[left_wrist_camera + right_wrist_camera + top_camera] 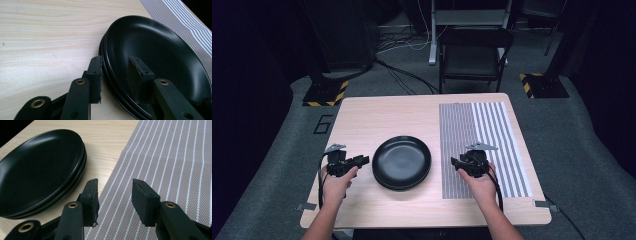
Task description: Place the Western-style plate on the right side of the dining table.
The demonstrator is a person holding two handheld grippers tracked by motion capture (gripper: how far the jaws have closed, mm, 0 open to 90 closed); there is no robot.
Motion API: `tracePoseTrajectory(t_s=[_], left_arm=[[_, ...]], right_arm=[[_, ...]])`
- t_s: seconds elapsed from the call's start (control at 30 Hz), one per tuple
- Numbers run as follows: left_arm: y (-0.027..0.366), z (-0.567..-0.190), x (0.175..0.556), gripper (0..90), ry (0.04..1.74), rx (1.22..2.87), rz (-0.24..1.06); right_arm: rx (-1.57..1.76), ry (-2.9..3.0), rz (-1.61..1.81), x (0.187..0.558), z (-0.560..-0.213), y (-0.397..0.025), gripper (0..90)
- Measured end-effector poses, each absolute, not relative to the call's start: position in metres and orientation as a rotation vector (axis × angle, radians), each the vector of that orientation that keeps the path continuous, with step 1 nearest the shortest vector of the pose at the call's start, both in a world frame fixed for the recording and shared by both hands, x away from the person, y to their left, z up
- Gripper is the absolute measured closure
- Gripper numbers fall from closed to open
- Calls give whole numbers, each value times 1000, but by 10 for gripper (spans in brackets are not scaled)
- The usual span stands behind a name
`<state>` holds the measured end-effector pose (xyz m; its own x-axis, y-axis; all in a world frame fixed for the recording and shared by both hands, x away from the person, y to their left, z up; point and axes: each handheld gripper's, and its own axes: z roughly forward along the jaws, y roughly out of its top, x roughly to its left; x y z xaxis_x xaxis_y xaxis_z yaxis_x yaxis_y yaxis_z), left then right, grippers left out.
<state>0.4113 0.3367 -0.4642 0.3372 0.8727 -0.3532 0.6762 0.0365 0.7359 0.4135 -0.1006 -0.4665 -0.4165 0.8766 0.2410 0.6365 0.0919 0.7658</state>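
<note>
The wooden table (377, 112) carried a striped placemat (492, 130) on its right half and, just left of the mat near the table's middle, a stack of black plates (401, 162). In the left gripper view I counted several rims nested closely, at least two and probably three; I could not tell the exact number.

I judged the plates rigid, glossy and slick, ceramic or melamine, so fairly heavy as a stack and liable to chip or slide if pinched badly. The rim was the only sensible hold: thin enough for the jaws, with the well too broad and smooth.

My left gripper (117, 75) stood with its jaws apart, straddling the stack's near-left rim, one pad outside against the edge and the other over the top plate's inner slope, not yet closed on it. I reckoned a grip there would lift only the top plate if the outer pad stayed high.

My right gripper (113, 200) hung with jaws apart over the mat's left edge, just beside the stack, holding nothing.
</note>
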Motion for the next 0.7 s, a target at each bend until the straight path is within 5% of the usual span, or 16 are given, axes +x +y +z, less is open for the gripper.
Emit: tracePoseTrajectory(t_s=[0.7], left_arm=[[328,-472,411,698,1436,1667,198]], right_arm=[[1479,2141,1299,423,-464,-73,580]])
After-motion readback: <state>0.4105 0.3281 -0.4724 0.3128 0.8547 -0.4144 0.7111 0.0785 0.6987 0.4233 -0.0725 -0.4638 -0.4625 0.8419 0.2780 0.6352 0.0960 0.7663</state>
